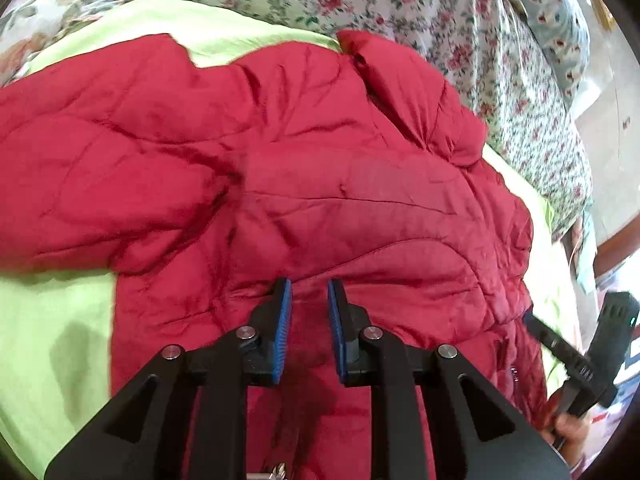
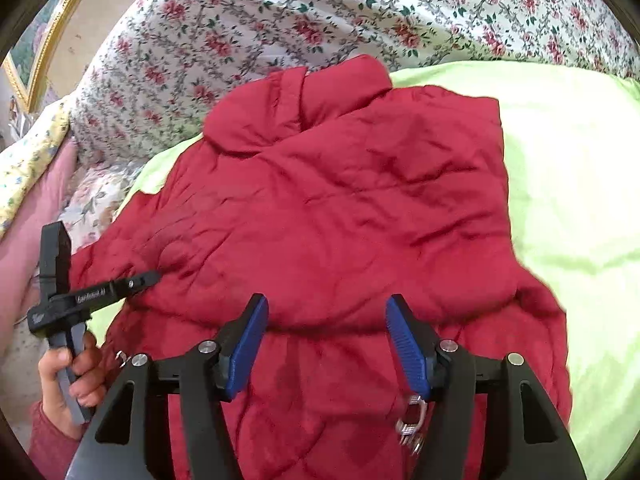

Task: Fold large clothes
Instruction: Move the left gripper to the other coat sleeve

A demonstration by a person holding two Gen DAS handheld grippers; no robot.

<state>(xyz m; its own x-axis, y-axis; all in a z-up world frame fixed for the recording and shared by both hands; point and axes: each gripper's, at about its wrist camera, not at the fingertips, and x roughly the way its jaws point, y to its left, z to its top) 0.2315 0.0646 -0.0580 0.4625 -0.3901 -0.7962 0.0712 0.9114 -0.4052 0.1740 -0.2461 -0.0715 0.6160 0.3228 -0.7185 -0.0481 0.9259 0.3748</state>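
A red quilted puffer jacket [image 1: 304,184] lies spread on a light green sheet [image 1: 52,336], collar toward the far side. It also shows in the right wrist view [image 2: 340,216]. My left gripper [image 1: 309,292] hovers over the jacket's lower middle, jaws a little apart with nothing between the blue pads [image 1: 282,332]. My right gripper [image 2: 326,312] is over the jacket's lower part, jaws wide open and empty. The left gripper also shows in the right wrist view [image 2: 150,278] at the jacket's left edge, and the right gripper shows in the left wrist view [image 1: 532,322] at the jacket's right edge.
A floral bedspread [image 2: 320,12] covers the bed behind the green sheet [image 2: 580,200]. A gold-framed picture [image 2: 36,48] hangs at upper left. A metal zipper pull [image 2: 410,420] dangles near my right finger. The floor [image 1: 612,152] shows past the bed's right edge.
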